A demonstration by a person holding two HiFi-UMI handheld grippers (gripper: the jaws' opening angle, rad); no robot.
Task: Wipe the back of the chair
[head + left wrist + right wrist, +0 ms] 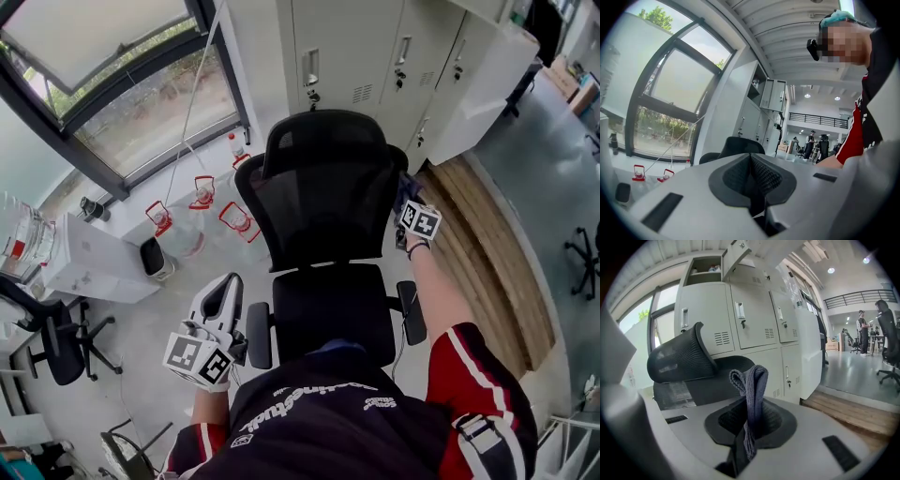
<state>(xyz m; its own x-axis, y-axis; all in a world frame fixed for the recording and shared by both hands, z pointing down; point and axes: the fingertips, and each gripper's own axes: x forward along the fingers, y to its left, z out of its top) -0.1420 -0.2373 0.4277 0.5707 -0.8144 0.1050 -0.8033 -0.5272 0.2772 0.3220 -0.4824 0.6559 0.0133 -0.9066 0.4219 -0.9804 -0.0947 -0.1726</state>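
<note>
Because wiping falls to the right gripper [749,420], its jaws pinch a grey cloth [751,380] beside the chair's mesh back [323,192]; the left gripper [751,183], jaws together and empty, hangs by the seat [333,309].

Open floor [127,314] lies off the chair [323,202]'s left edge, up to the water jugs [239,221]. Lockers [375,56] stand near its right edge, leaving a narrow gap.

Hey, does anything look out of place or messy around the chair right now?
Nothing spilled or damaged. One upper locker door hangs open beyond the office chair. The right gripper holds a folded grey cloth.
</note>
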